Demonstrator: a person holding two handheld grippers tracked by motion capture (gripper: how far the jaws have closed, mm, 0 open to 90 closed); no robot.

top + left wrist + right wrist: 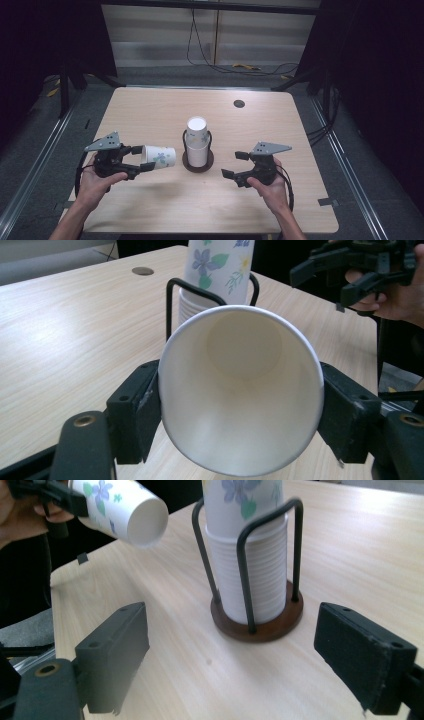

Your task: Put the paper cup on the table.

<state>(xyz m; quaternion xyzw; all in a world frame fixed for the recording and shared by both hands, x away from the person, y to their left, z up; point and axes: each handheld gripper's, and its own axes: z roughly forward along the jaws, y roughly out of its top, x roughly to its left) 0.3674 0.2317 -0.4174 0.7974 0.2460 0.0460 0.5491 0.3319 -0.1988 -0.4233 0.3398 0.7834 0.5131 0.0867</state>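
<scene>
A person's left gripper (141, 159) clamps a flowered paper cup (160, 156) on its side, held above the table (150, 107) toward its left edge, the open mouth facing the gripper and the base pointing at the cup holder (198, 161); that wire holder on a round wooden base stands near the table's centre with a stack of cups (197, 141) upside down in it. The right gripper (236, 164) hovers toward the right edge, jaws spread wide and holding nothing.

Cup holder (198, 159) blocks table (150, 110) centre | I see bare tabletop all round it | far side probably free too
</scene>
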